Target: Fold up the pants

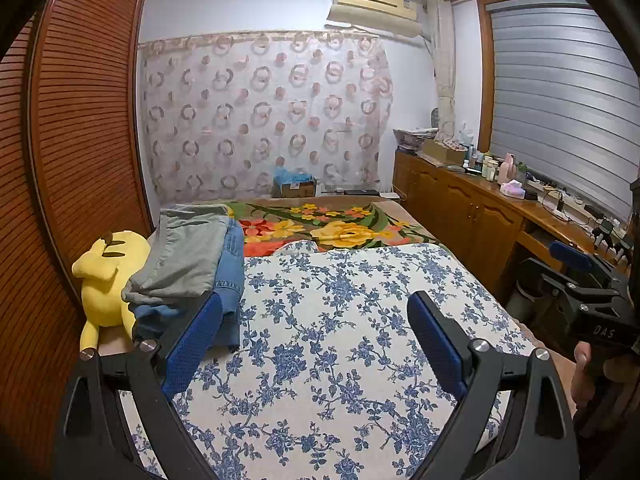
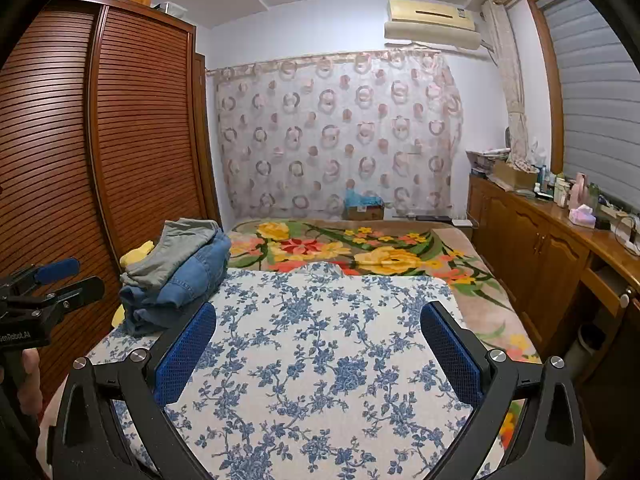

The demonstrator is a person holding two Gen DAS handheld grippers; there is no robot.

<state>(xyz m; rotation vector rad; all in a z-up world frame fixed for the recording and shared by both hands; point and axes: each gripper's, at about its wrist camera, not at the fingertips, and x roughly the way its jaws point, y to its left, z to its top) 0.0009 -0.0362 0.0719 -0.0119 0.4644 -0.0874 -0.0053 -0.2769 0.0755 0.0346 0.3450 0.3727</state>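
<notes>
Both grippers' fingers (image 1: 436,344) wide apart, empty; beyond, pants (image 2: 176,272) in a rumpled grey-and-denim heap.

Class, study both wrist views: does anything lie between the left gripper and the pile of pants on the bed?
Nothing visible does. The left gripper hangs open over the blue floral cover, and the pile of pants lies just ahead on its left side, grey pair on top of denim. The yellow plush toy sits beyond the pile, not in the path.

A brown closet (image 2: 100,128) is standing left, a curtain (image 2: 336,132) is hanging behind the bed (image 2: 460,276)
</notes>
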